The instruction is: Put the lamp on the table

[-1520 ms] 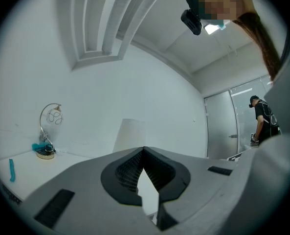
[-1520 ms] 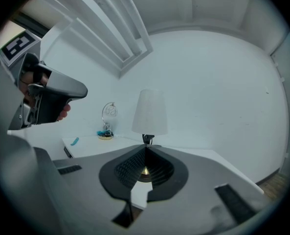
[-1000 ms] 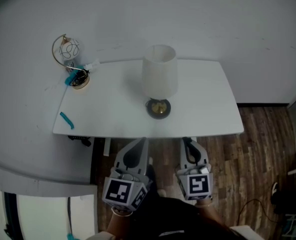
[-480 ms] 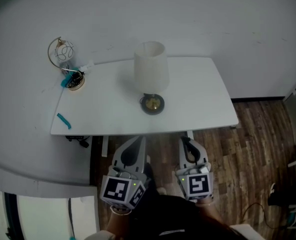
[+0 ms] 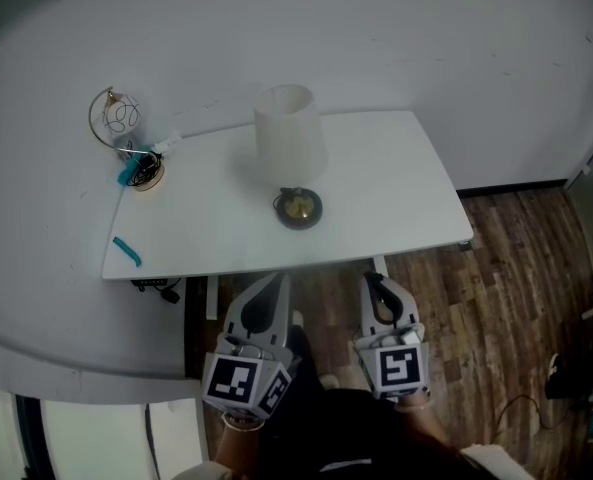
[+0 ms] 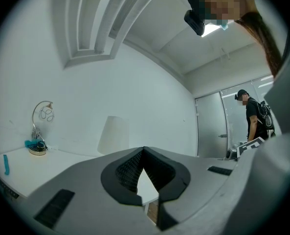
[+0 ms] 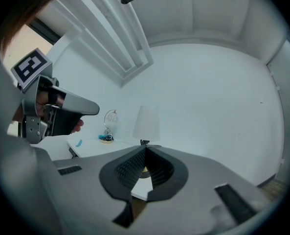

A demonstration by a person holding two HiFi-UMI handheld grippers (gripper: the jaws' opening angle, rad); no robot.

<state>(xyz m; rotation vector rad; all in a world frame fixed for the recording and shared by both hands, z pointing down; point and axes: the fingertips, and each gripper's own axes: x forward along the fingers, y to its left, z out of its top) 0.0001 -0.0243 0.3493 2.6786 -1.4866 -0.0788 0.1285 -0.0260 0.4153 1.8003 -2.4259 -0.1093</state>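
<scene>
Lamp (image 5: 290, 158) stands upright mid-counter (image 5: 396, 188). Left claw (image 5: 280, 284) and right claw (image 5: 374, 282) are both closed and empty, off the near edge. Placement looks finished, so next just back away.

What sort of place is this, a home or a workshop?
Probably a sparse indoor studio or office dressed like a home corner: a white rectangular table against a plain white wall, a white-shaded table lamp on it, and dark wood-plank flooring.
</scene>
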